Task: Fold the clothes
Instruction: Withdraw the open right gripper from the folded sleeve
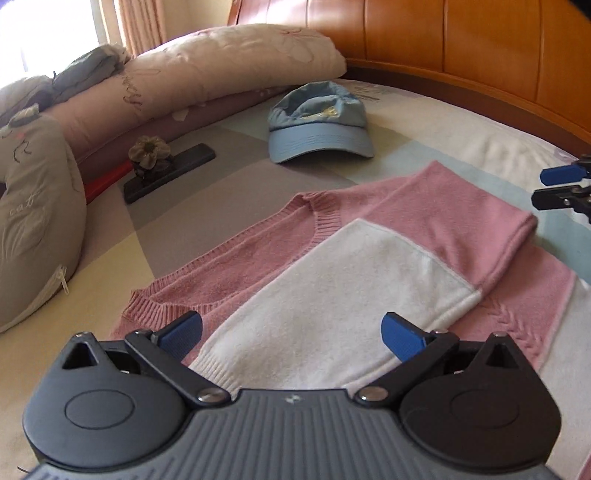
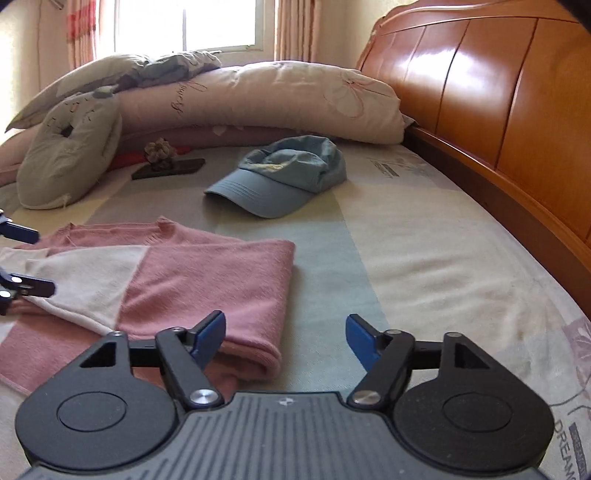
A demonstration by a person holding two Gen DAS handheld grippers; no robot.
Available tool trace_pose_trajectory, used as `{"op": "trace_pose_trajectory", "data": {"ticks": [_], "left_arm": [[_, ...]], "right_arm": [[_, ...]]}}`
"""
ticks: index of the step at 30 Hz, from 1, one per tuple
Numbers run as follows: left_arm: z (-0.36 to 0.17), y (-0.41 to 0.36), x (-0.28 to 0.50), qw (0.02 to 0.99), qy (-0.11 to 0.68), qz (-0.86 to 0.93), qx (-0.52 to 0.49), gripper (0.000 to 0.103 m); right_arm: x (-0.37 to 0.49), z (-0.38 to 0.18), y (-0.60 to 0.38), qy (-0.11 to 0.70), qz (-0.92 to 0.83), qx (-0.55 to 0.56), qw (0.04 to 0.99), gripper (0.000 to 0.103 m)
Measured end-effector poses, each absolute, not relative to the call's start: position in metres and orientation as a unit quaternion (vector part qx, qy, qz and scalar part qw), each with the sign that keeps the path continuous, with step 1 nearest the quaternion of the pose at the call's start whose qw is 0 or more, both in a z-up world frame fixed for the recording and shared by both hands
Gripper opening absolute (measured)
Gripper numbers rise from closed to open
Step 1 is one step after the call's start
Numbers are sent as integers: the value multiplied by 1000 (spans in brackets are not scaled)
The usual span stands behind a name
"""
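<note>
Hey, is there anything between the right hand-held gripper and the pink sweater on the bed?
Nothing visible. The right hand-held gripper is open, right at the sweater's folded edge, with only bare sheet beside it. The cap and phone lie farther back, clear of it.

Bedroom in a home, bed (image 2: 424, 236) with patterned sheet, glossy wooden headboard (image 2: 491, 96), stacked pillows (image 2: 258, 99) and grey cushion (image 2: 70, 155), curtained window (image 2: 184, 26), cap (image 2: 280, 181) and phone (image 2: 170, 168) lying on the sheet
</note>
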State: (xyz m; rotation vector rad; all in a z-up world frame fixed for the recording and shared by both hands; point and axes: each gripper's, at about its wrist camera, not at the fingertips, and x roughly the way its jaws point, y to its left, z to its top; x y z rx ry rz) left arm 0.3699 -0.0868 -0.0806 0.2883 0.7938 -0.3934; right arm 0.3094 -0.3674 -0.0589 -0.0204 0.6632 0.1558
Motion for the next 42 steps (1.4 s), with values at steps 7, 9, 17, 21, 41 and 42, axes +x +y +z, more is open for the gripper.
{"op": "trace_pose_trajectory", "data": {"ticks": [7, 9, 17, 21, 41, 42], "left_arm": [[-104, -42, 380, 890, 405, -204, 51, 103], [-100, -37, 382, 888, 413, -196, 50, 103], [-86, -55, 381, 882, 398, -250, 11, 102], [-96, -60, 372, 881, 400, -248, 45, 102], [-48, -61, 306, 873, 398, -257, 115, 102], [-40, -58, 296, 872, 396, -259, 127, 102]], "right_arm": [[330, -94, -349, 363, 105, -13, 926, 42], [328, -95, -353, 357, 105, -8, 928, 41], [320, -74, -335, 340, 128, 18, 931, 43], [323, -94, -324, 366, 127, -6, 922, 43], [252, -56, -319, 360, 131, -10, 924, 76], [244, -54, -317, 362, 131, -14, 923, 78]]}}
